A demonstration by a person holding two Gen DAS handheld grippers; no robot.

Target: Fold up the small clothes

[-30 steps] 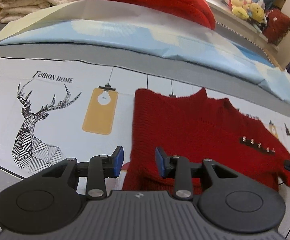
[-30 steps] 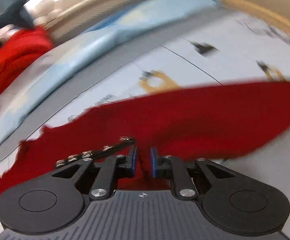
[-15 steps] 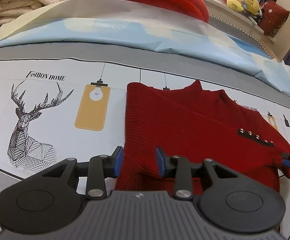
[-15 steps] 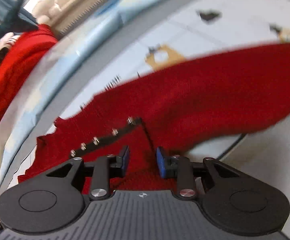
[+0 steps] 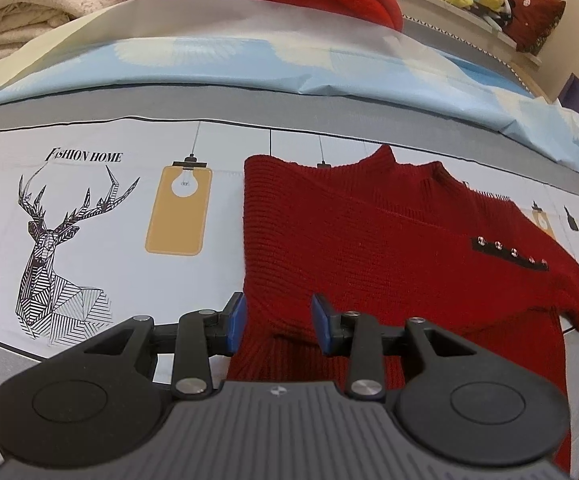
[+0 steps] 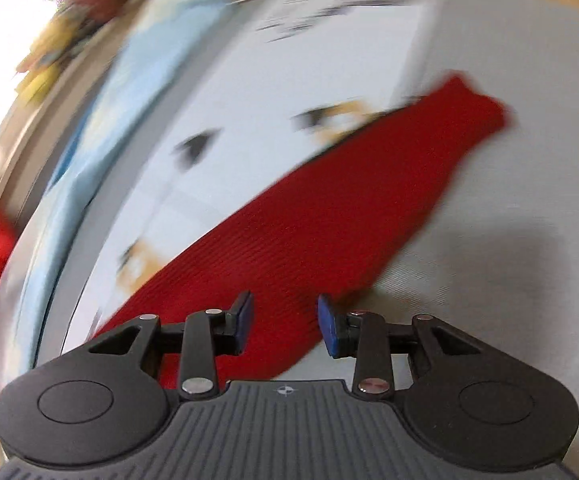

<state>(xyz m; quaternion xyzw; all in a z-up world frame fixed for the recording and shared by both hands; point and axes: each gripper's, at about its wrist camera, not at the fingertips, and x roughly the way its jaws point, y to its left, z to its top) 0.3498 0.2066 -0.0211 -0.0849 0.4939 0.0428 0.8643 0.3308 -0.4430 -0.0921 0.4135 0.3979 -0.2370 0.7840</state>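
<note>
Left gripper (image 5: 277, 322) and right gripper (image 6: 285, 322) both gape wide, holding nothing. The red sweater (image 5: 377, 248) lies flat, 1 sleeve (image 6: 329, 200) stretched out.

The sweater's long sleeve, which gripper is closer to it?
Right. The right gripper hovers open directly over the outstretched sleeve. The left gripper is open over the red sweater body's lower left edge.
</note>
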